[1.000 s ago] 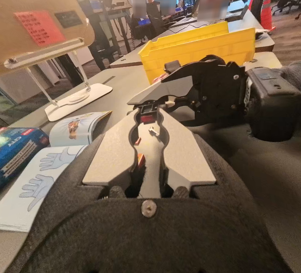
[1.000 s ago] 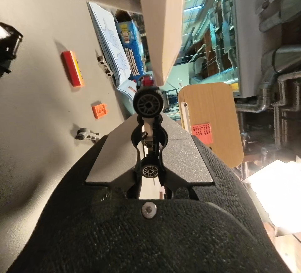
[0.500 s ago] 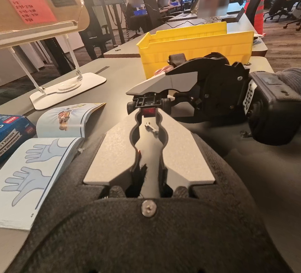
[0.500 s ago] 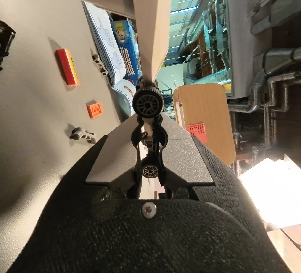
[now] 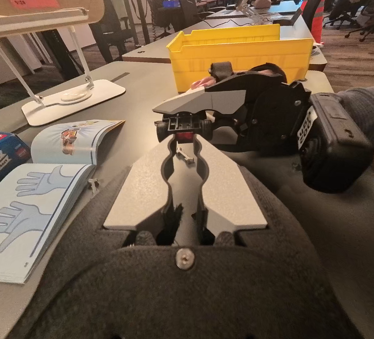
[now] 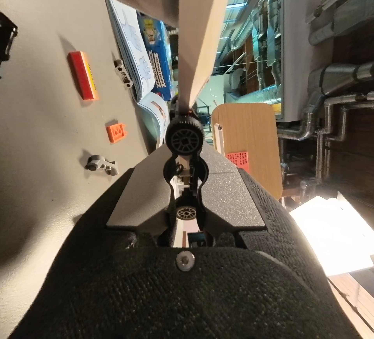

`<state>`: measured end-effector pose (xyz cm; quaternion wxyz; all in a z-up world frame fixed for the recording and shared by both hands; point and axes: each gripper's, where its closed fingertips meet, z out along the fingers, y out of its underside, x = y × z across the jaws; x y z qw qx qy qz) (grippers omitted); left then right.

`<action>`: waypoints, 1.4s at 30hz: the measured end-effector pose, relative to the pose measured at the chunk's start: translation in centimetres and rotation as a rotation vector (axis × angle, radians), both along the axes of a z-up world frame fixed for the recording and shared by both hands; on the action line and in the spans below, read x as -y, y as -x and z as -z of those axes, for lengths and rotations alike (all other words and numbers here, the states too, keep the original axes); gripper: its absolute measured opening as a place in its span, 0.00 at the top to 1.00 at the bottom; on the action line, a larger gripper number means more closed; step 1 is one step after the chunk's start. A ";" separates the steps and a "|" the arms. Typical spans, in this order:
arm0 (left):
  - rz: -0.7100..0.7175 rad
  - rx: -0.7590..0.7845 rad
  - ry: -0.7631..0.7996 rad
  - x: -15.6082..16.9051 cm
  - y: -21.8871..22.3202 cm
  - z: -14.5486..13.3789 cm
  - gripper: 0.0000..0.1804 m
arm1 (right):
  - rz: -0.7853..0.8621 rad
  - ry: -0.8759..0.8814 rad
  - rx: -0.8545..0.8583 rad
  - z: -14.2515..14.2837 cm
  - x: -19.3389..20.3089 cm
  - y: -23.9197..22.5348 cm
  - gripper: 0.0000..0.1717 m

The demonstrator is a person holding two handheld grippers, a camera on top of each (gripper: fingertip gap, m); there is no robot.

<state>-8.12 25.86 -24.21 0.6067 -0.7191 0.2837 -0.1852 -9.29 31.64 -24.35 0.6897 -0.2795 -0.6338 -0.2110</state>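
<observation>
The left tongs (image 5: 183,140) are held low and nearly level over the grey desk (image 5: 141,86), pointing away from the holder. Their two grey fingers (image 5: 149,171) are drawn close together at the tips, where a small red brick (image 5: 183,138) at the end of a toy car is pinched; whether both pads truly press on it cannot be told for certain. On the desk between the fingers a small grey connector piece (image 5: 185,154) is seen lying loose.

The right tongs (image 5: 162,109) come in from the right, rolled on their side so that one finger lies above the car, with a person's sleeve (image 5: 360,104) behind the body. In the right wrist view the right tongs (image 6: 183,159) are closed on the toy car (image 6: 183,141), whose chassis is gripped between the fingers.

The toy car (image 5: 183,127) is a small black brick-built chassis with ribbed black tyres and grey spoked hubs, held just above the desk between the two tongs.

Around it are seen an open instruction booklet (image 5: 66,145), a blue box (image 5: 10,151), a stand with a wooden board (image 5: 60,94) and a yellow bin (image 5: 232,56). A red and yellow brick (image 6: 83,75), an orange plate (image 6: 115,132) and a grey pin piece (image 6: 100,164) lie apart on the desk.
</observation>
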 end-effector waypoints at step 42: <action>-0.159 -0.281 0.405 -0.6 3.7 7.1 0.64 | 0.006 0.161 -0.081 -0.2 -1.2 -0.4 0.93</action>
